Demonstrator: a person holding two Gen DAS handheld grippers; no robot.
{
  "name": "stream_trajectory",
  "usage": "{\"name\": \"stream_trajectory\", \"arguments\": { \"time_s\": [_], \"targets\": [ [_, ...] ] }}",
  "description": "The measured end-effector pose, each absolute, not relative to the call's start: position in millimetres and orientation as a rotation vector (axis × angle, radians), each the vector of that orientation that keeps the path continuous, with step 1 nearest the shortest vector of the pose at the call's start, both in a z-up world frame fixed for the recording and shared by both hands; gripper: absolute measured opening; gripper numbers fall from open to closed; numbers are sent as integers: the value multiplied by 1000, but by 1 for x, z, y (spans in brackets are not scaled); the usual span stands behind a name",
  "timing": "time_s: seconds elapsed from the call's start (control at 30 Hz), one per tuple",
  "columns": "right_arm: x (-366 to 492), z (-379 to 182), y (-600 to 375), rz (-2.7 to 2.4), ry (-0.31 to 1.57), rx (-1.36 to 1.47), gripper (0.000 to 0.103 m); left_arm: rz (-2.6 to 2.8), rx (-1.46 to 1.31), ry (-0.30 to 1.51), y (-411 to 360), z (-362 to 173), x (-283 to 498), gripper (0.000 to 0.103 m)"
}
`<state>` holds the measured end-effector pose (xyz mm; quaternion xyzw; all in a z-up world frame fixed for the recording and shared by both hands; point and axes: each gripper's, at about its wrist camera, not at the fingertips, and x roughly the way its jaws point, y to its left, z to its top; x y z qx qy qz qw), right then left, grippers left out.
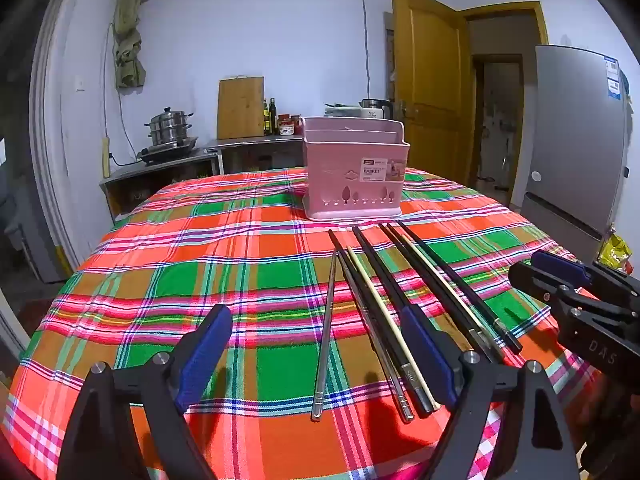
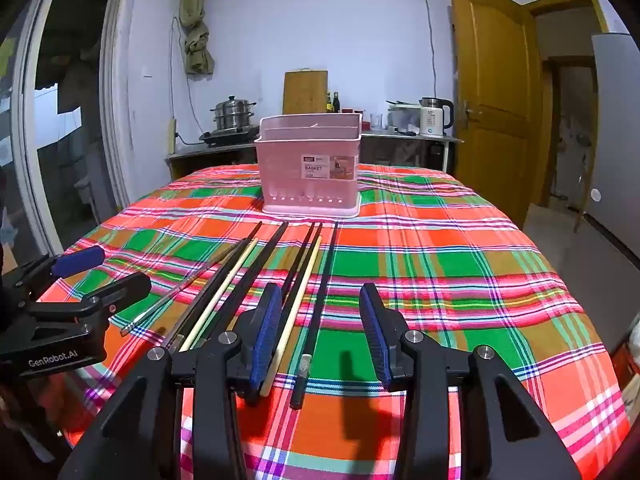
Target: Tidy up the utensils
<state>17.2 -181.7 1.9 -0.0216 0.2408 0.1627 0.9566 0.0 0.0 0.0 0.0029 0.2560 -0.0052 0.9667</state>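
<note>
On the plaid surface (image 2: 460, 280), chopsticks (image 2: 308, 280) lie lengthwise toward the pink basket (image 2: 308, 164). Right tool (image 2: 320, 336) open, empty, straddling the black one; left tool (image 1: 320, 352) open, empty.

A: Items, placed relative to the wooden door (image 2: 496, 100)?

B: Kettle (image 2: 434, 117), white and black, on the counter (image 2: 408, 136) just left of it. Cutting board (image 2: 305, 92), upright against the wall, further left.

A: Beyond that?

B: Steel steamer pot (image 2: 233, 114) on a stove, far left. Fridge (image 1: 576, 136), grey, right of the door. Plaid tablecloth (image 2: 440, 264) in front of it.
</note>
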Motion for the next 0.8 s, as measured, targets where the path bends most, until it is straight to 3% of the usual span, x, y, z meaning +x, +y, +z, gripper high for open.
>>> {"name": "stream_trajectory", "arguments": {
  "time_s": [0.8],
  "targets": [
    [18, 1, -186, 332, 491, -31, 42, -1, 1, 521, 3, -2, 0, 84]
  ]
}}
